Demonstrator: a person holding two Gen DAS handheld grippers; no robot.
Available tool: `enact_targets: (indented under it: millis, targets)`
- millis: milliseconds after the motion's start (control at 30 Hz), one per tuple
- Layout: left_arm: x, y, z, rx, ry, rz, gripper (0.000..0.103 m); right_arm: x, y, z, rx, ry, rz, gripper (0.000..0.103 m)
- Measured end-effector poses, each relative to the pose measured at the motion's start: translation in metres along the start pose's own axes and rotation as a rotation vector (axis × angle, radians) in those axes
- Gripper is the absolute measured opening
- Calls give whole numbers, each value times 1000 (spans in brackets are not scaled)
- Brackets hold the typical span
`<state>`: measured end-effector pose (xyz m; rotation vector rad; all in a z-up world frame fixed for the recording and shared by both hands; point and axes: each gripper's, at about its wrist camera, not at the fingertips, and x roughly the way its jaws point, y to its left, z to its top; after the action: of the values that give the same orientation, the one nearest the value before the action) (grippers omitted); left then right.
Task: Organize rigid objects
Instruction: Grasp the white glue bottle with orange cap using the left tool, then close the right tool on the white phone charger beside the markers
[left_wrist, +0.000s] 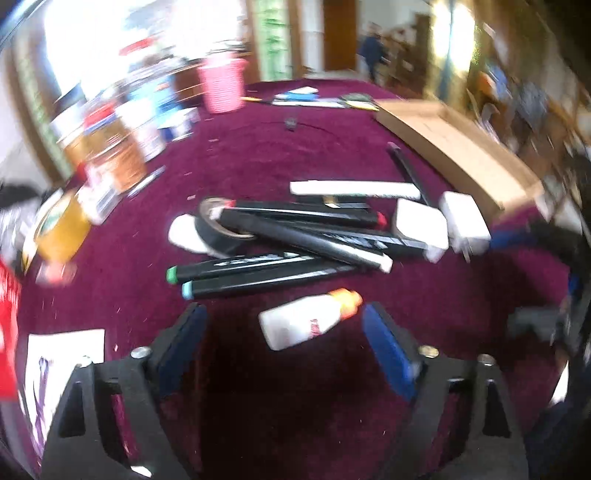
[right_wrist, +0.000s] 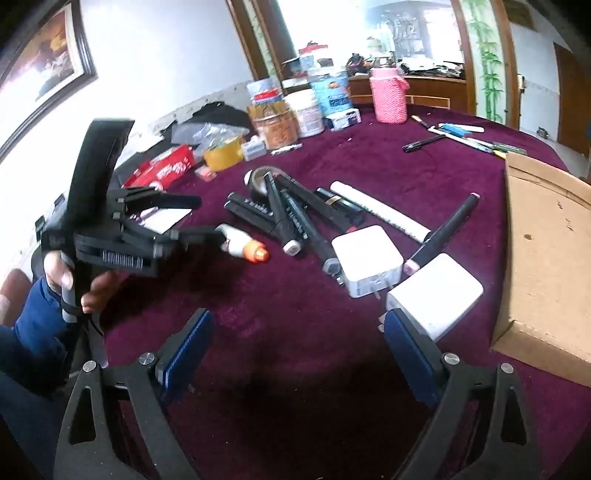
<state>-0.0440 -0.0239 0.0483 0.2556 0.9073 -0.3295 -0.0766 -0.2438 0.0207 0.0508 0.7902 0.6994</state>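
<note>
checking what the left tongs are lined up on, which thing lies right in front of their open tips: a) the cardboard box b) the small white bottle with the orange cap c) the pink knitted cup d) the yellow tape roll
b: in the left wrist view the small white bottle lies on the cloth just ahead of the open left tongs, between the tips, not gripped.

Left claw (left_wrist: 282, 325) open, tilted down; right claw (right_wrist: 299, 328) open.

We look steeply down from the left wrist, close over the markers (left_wrist: 266, 236); our right-wrist view, nearer the table's right edge, shares them (right_wrist: 291, 218).
</note>
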Motion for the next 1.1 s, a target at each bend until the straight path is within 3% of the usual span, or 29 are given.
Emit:
enact_targets:
  millis: [33,167,267,367,400,433,567,700,833,933,1033,1100]
  targets:
    - [4,-5,1,33,15,1,62,1,3,0,5,0,4,90]
    - [11,-18,3,135,47,3,62,4,26,0,15,-13,13,90]
    - [19,-27,4,210,61,-9,62,0,12,0,38,-32,20,90]
    - [26,-35,1,239,87,10,43,-4,0,-1,63,-26,24,90]
    - [30,-37,1,238,101,25,30,-2,-3,0,84,-27,28,90]
    - [33,-38,-1,232,114,31,28,-3,-5,-1,102,-28,38,90]
    - [28,-38,-7,153,124,8,27,-5,-16,-1,184,-28,54,87]
    - [27,-41,-12,104,116,6,27,-4,-26,2,251,-35,-23,86]
    - [29,-39,-11,74,110,-4,27,-2,-50,0,450,-13,-54,86]
    - [31,-38,-9,61,105,-15,27,2,-65,-3,532,-10,-77,84]
    - [32,-36,-9,52,100,-28,27,11,-68,0,579,45,-143,65]
    - [32,-34,-9,39,99,-42,27,15,-70,5,586,65,-198,63]
